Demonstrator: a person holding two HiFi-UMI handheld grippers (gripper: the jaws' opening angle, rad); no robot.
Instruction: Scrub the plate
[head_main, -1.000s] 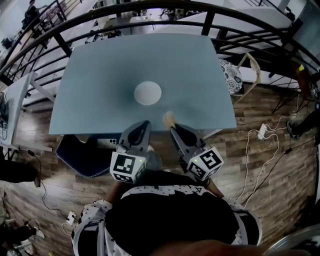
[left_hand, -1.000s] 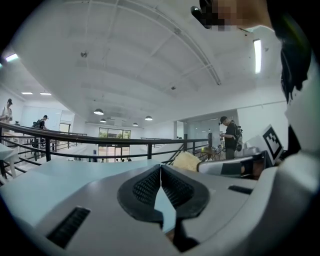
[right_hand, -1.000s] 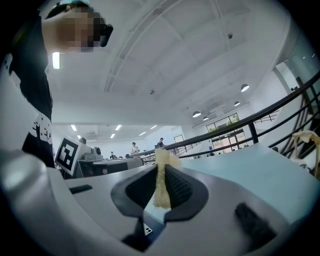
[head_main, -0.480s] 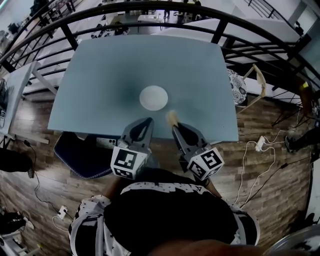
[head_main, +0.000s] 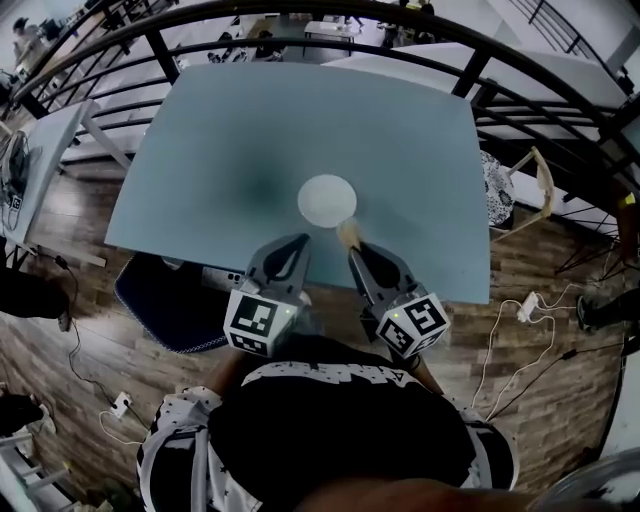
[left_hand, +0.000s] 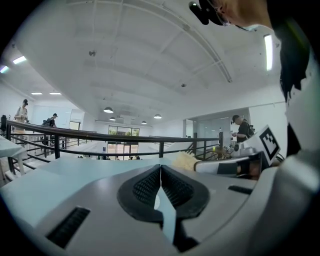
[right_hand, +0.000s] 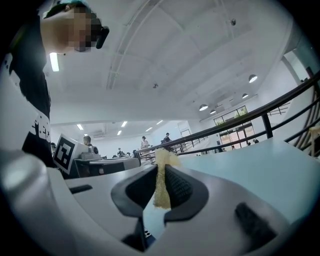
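Firmly pressed together, the right gripper's fingers clamp a thin, pale yellow sponge, which stands upright between the ribbed pads and pokes out past their tips. The left gripper's fingers meet at their tips with nothing held between them.

From the head view, both grippers are held side by side over the near edge of the bench, left gripper and right gripper pointing away from the person. The sponge sits at the right gripper's tip, just beside the near right rim of the plate; whether it touches the plate cannot be told. The plate is small, round and white, and lies flat near the middle of the grey-blue bench, a little toward the near side.

Each gripper carries a marker cube at its back end. A dark railing curves round the far side of the bench, and the floor is wood planking.
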